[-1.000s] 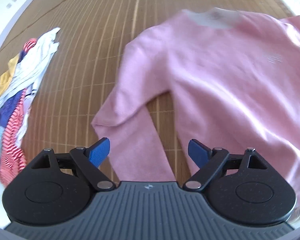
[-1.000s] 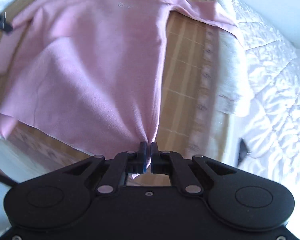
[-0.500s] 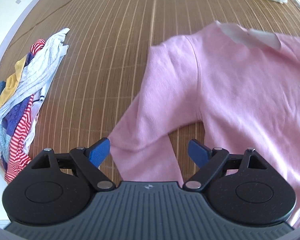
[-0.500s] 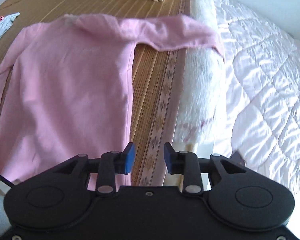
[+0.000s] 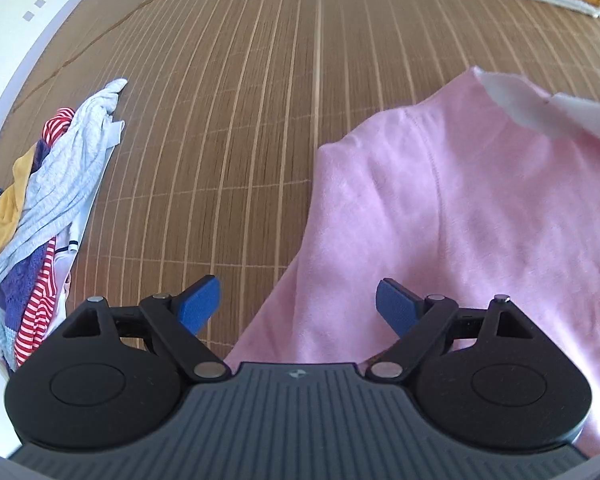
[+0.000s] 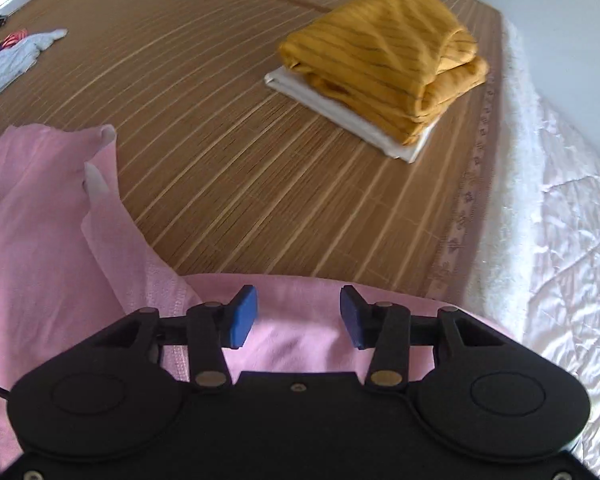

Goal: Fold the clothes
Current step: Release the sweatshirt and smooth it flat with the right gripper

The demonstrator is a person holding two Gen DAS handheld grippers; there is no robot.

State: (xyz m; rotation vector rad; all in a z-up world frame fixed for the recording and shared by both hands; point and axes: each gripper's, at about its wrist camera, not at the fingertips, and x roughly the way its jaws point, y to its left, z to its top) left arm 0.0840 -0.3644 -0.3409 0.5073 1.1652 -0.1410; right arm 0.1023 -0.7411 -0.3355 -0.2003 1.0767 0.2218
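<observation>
A pink long-sleeved top [image 5: 452, 216] lies spread on a bamboo mat [image 5: 240, 112]. In the left wrist view its left shoulder and sleeve run down between my open left gripper's [image 5: 298, 304] blue fingers. In the right wrist view the top [image 6: 40, 248] fills the lower left, and its right sleeve [image 6: 296, 320] lies under my open right gripper [image 6: 298, 316]. Neither gripper holds cloth.
A pile of unfolded clothes [image 5: 40, 208] lies at the mat's left edge. A folded mustard garment on a folded white one [image 6: 384, 60] sits at the far right of the mat. A white quilt [image 6: 560, 240] borders the mat on the right.
My right gripper let go of the top's hem, opened wide and moved up to the right sleeve. My left gripper, open throughout, moved up along the left sleeve toward the shoulder.
</observation>
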